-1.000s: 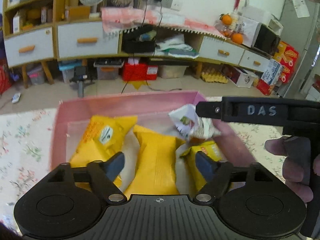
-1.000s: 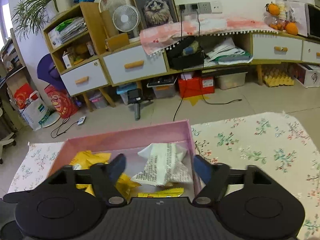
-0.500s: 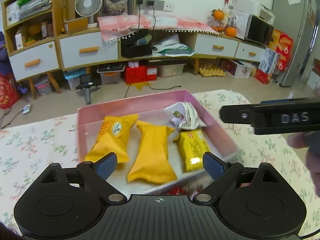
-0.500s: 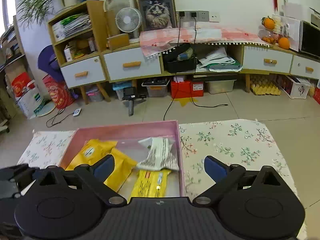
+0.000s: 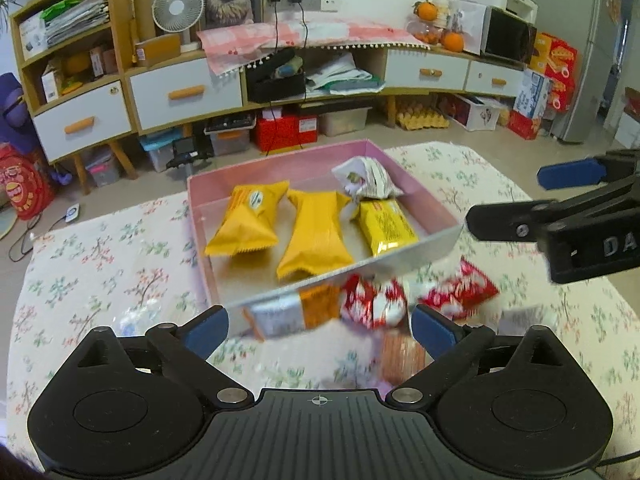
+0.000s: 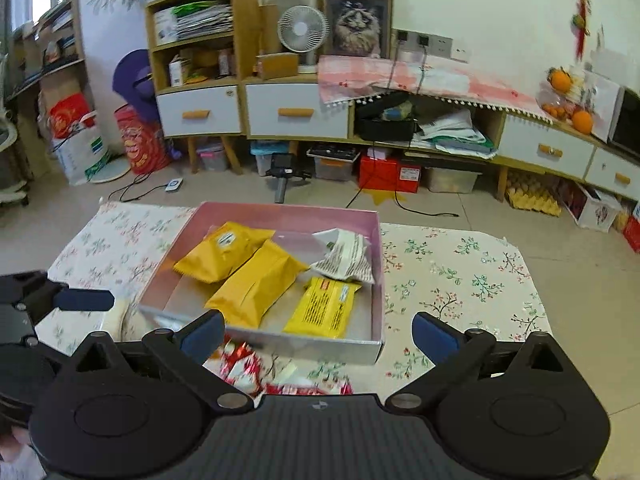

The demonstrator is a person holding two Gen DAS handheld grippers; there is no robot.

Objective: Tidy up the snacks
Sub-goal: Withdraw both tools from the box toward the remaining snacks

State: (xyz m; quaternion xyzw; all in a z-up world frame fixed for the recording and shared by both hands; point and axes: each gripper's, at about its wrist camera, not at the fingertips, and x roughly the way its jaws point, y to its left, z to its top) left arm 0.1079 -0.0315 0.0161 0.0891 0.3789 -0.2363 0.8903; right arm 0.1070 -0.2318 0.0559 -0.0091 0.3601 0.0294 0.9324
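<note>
A pink box (image 5: pixel 280 168) on the flowered cloth holds three yellow snack packs (image 5: pixel 244 220) (image 5: pixel 316 236) (image 5: pixel 386 226) and a white printed pack (image 5: pixel 366 178) in its far right corner. Loose snacks lie in front of the box: an orange and white pack (image 5: pixel 292 314), two red packs (image 5: pixel 374 300) (image 5: pixel 460 288) and a brownish pack (image 5: pixel 402 356). My left gripper (image 5: pixel 320 330) hovers over these with its jaws opening and nothing between them. My right gripper (image 6: pixel 316 336) hangs before the box's (image 6: pixel 288 216) near wall, its jaws also opening and holding nothing. Red packs (image 6: pixel 244 364) show beneath it.
The flowered cloth (image 6: pixel 460 280) stretches bare to the right of the box. The right gripper (image 5: pixel 504 196) reaches in from the right edge of the left wrist view. Beyond the table are the floor and a long cabinet (image 5: pixel 188 92) with drawers.
Both grippers drew back and up from the box and their jaws widened. The white pack left the right fingers and lies in the box. The loose snacks in front came into view.
</note>
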